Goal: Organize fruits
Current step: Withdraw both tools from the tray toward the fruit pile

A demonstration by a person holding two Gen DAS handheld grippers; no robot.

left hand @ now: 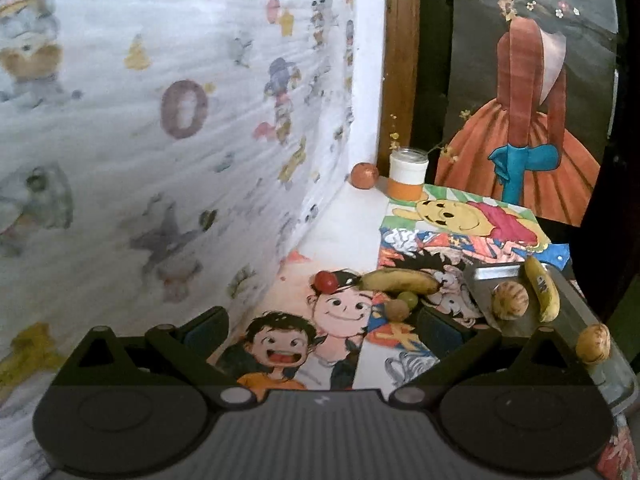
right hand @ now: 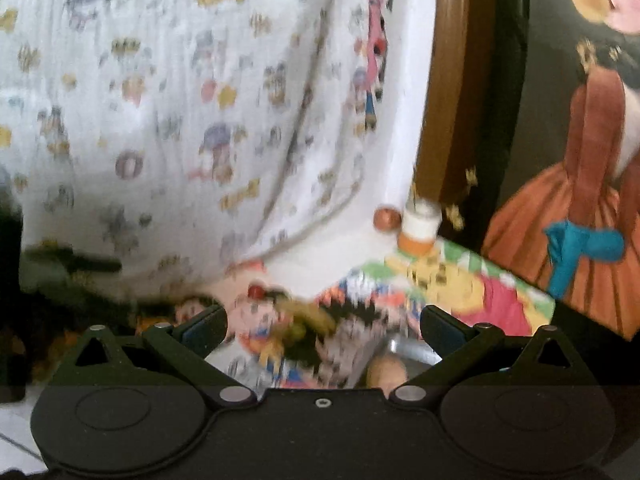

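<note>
On the cartoon-print table cover lie a banana (left hand: 400, 280), a small red fruit (left hand: 325, 282), a green fruit (left hand: 408, 299) and a brown round fruit (left hand: 397, 310). To the right, a metal tray (left hand: 496, 271) holds a second banana (left hand: 542, 288) and two tan round fruits (left hand: 510, 300). My left gripper (left hand: 322, 328) is open and empty, just short of the loose fruits. The right wrist view is blurred. There my right gripper (right hand: 324, 328) is open and empty, above the banana (right hand: 312, 312), the red fruit (right hand: 255, 291) and the tray (right hand: 416, 350).
An orange-red fruit (left hand: 365, 175) and a white-and-orange jar (left hand: 408, 174) with small flowers stand at the table's far end. A patterned white cloth (left hand: 180, 120) hangs along the left side. A painting of a figure in an orange dress (left hand: 528, 128) leans at the back right.
</note>
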